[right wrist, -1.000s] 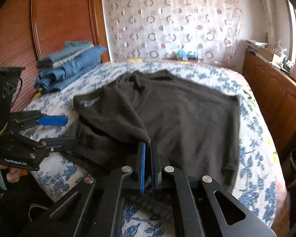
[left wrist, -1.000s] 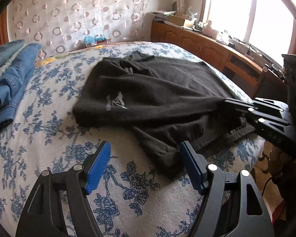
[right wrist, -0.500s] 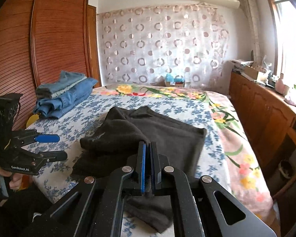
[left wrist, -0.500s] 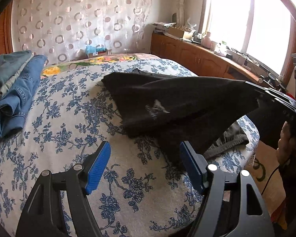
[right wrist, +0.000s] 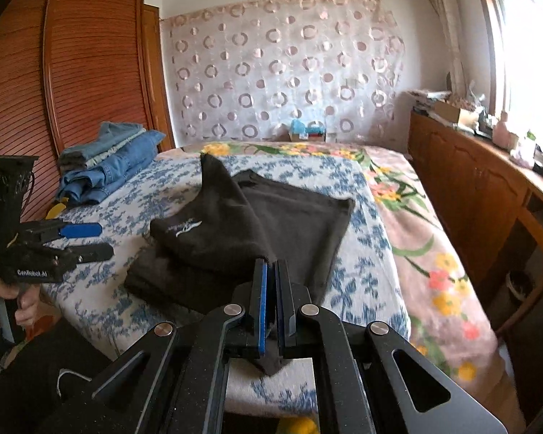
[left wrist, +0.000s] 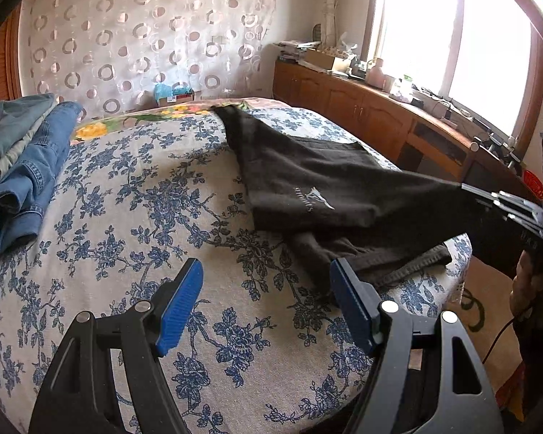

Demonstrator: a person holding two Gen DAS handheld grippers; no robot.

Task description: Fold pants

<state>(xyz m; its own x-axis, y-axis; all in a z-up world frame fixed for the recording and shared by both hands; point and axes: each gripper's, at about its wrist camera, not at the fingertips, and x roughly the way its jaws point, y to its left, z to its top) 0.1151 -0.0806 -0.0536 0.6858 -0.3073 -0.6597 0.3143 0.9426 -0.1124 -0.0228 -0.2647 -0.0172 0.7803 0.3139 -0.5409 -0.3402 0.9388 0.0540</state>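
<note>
floral bed [left wrist: 134,217] carries the black pants [right wrist: 293,217], their long axis running away toward the headboard; the right gripper [right wrist: 270,296] has its fingers clenched on the near hem, while the left gripper [left wrist: 268,303], fingers spread and empty, hovers just left of the waistband.

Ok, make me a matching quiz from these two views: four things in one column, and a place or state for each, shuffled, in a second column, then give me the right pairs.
Things:
1. left gripper
2. right gripper
3. black pants
4. stack of folded jeans

Places or states:
A. lies at the bed's far left corner, by the wooden wardrobe
B. fingers wide apart, holding nothing
C. partly lifted off the floral bedspread, one edge pinched
D. fingers clamped on dark fabric

Pairs: 1-B, 2-D, 3-C, 4-A
</note>
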